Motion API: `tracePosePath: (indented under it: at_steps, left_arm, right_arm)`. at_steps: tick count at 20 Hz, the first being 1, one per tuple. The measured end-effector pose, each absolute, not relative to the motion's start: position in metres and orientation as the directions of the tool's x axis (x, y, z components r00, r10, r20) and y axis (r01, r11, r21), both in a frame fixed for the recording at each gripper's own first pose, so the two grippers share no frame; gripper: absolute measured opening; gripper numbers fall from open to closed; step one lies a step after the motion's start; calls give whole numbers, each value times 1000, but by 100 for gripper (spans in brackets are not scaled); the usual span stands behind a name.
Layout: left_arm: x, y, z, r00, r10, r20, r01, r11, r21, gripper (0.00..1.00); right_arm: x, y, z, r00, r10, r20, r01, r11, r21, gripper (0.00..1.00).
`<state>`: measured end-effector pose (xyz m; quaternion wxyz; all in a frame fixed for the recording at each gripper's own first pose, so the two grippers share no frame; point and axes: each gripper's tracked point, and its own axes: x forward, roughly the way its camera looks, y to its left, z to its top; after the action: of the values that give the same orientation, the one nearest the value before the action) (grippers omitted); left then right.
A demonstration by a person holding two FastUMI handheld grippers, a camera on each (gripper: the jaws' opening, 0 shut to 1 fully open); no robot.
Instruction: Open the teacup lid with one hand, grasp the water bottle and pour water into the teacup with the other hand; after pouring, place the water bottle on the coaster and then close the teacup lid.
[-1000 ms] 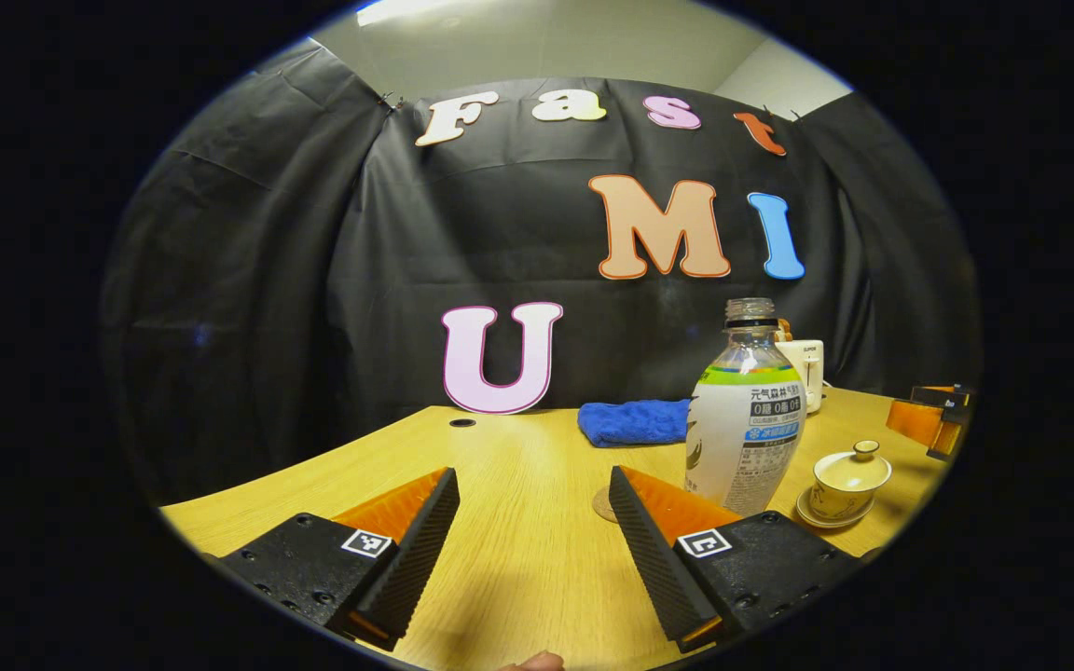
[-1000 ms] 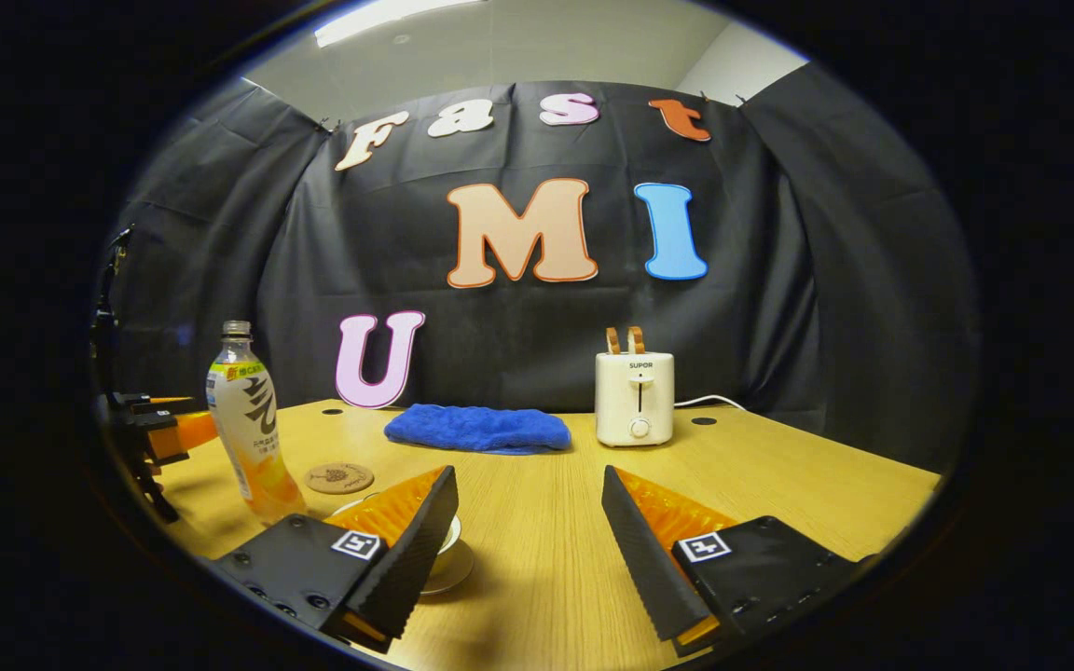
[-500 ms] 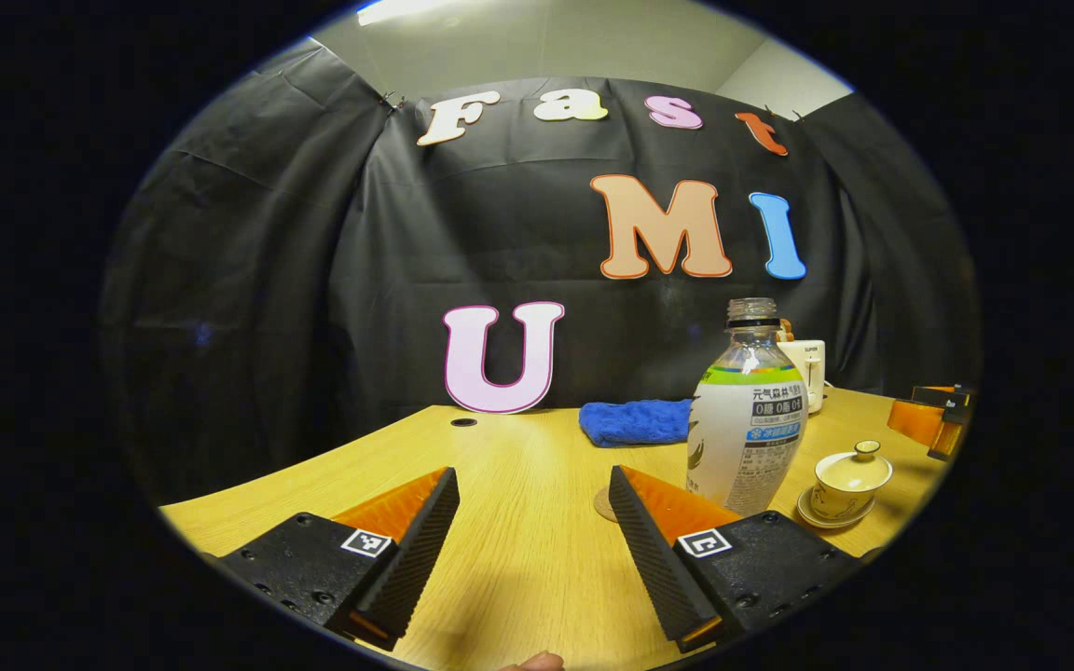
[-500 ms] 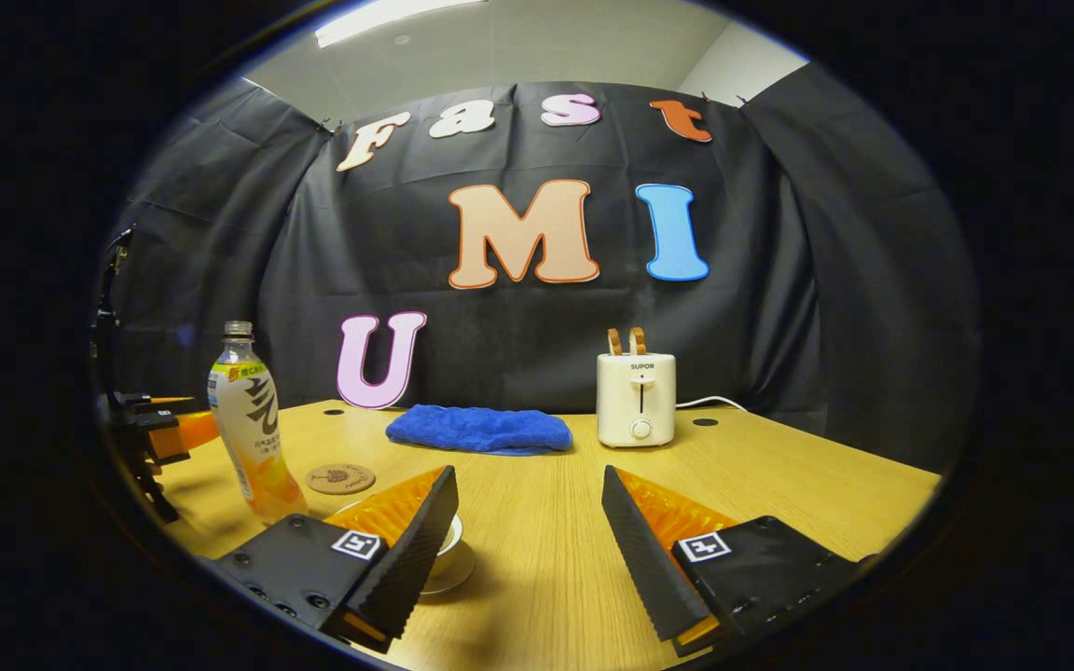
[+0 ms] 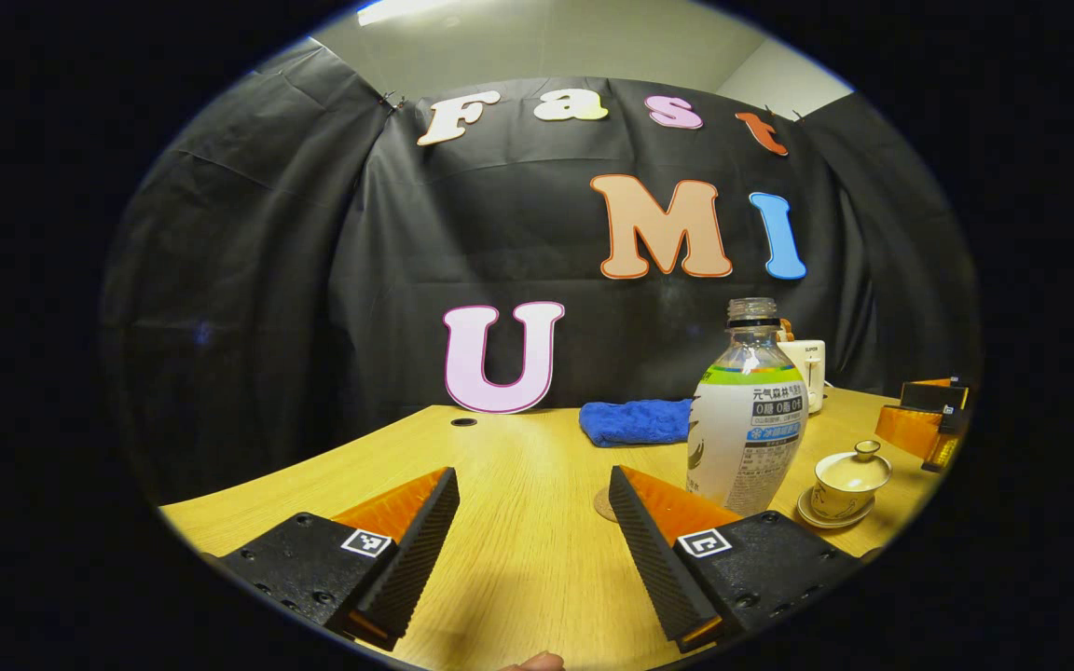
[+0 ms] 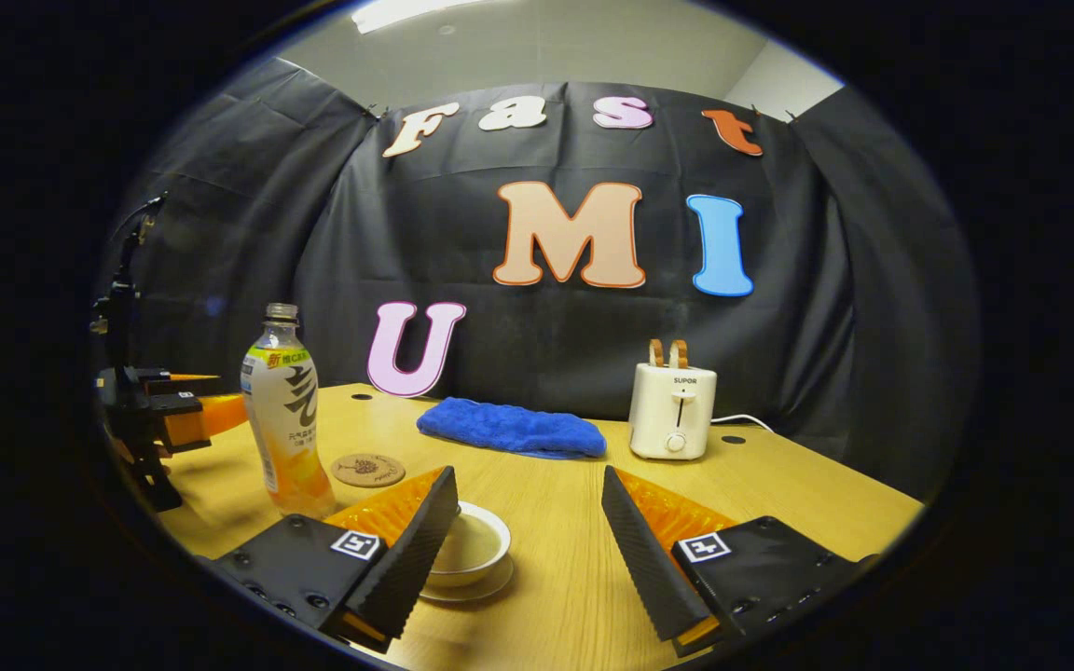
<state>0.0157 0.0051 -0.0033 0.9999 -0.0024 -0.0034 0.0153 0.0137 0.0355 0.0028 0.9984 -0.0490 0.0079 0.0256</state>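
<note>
Fingers of the left gripper (image 5: 533, 536) are standing wide apart over the table (image 5: 518, 466), holding nothing; the water bottle (image 5: 746, 415) is standing upright at two o'clock, the lidded teacup (image 5: 846, 483) just beyond at three. The right gripper (image 6: 530, 540) is likewise gaping and empty, the teacup (image 6: 470, 550) sitting at nine o'clock and the coaster (image 6: 367, 469) at ten.

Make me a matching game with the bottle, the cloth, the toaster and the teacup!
Things:
1. water bottle
2. cloth
3. toaster
4. teacup

Descriptions:
A. blue, lying flat near the wall
B. sitting on a saucer with its lid on
C. white, with two slices sticking out the top
D. standing upright beside the round coaster

Pairs: 1-D, 2-A, 3-C, 4-B
</note>
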Motion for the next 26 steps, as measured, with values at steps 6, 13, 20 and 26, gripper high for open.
tracePosePath:
  at_steps: [6,13,20,26]
  left_arm:
    - [16,5,-3,1000,30,6,-30,1000,-5,95]
    - [16,5,-4,1000,31,7,-31,1000,-6,95]
    - [16,5,-4,1000,31,7,-31,1000,-5,95]
    - [16,5,-4,1000,31,7,-31,1000,-5,95]
  right_arm:
    - [19,58,-7,990,112,-82,-117,991,-69,98]
    - [25,76,-15,982,148,-118,-158,984,-81,85]
    - [24,84,-33,965,172,-197,-190,979,-74,55]
    - [25,88,-32,964,186,-193,-204,976,-80,38]
